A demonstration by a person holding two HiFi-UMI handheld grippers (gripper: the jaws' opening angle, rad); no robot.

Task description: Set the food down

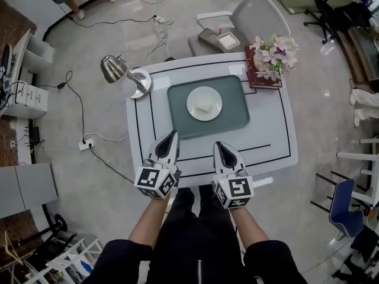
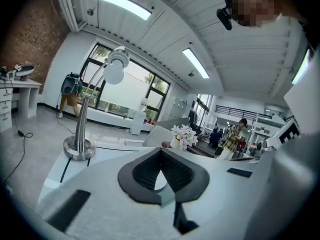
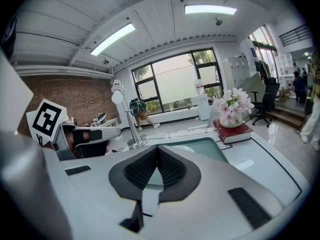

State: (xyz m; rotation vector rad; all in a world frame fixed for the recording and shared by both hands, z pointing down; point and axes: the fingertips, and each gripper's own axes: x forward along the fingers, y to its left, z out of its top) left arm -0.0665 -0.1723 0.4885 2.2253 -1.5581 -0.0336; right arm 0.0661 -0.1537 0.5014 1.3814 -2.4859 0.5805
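A small pale block of food lies on a white plate, which rests on a teal tray in the middle of the white table. Both grippers hover over the table's near edge, short of the tray. My left gripper is shut with nothing between its jaws, as the left gripper view confirms. My right gripper is likewise shut and empty. The right gripper view shows the tray and plate just beyond the jaws.
A chrome desk lamp stands at the table's far left corner. Pink flowers sit on a red book at the far right. A grey chair is behind the table. Cables run over the floor at left.
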